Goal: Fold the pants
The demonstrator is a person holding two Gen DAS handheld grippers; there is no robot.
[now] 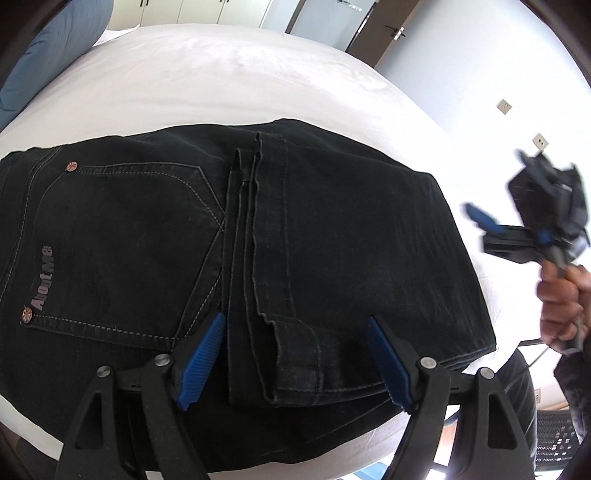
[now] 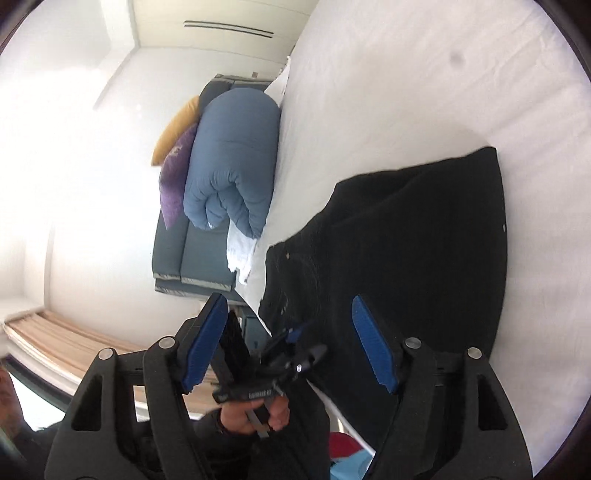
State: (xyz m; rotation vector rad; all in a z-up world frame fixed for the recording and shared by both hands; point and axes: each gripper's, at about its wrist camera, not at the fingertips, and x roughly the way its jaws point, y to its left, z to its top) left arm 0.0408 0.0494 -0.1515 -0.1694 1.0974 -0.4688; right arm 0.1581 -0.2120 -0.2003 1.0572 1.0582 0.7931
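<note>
**A:** While both claws are in shot, counts near to far?

**B:** Left view: left gripper (image 1: 295, 363), two blue pads (image 1: 201, 360), spread wide, nothing pinched. Hem end of the pants (image 1: 258, 240) lies between them, not pressed.

**A:** Pants count?

**B:** One pair, black, folded, flat on the bed (image 1: 221, 74) near its front edge. Leg hems are stacked across the middle. One back pocket faces up, with two copper rivets (image 1: 71, 167) and one logo (image 1: 43, 277).

**A:** Right side?

**B:** Right gripper (image 1: 491, 225) is off the pants' right edge, in the air, blurred, with one hand (image 1: 557, 299) on its handle. In its own view the two pads (image 2: 373, 349) are wide apart and empty.

**A:** Further back?

**B:** Right view: one blue duvet roll (image 2: 232, 162) beside the bed, two cushions behind it, one purple (image 2: 175, 177), one yellow (image 2: 177, 129), all on one dark sofa (image 2: 195, 258). Left view, far wall: two sockets (image 1: 504, 106), one door handle (image 1: 395, 32).
</note>
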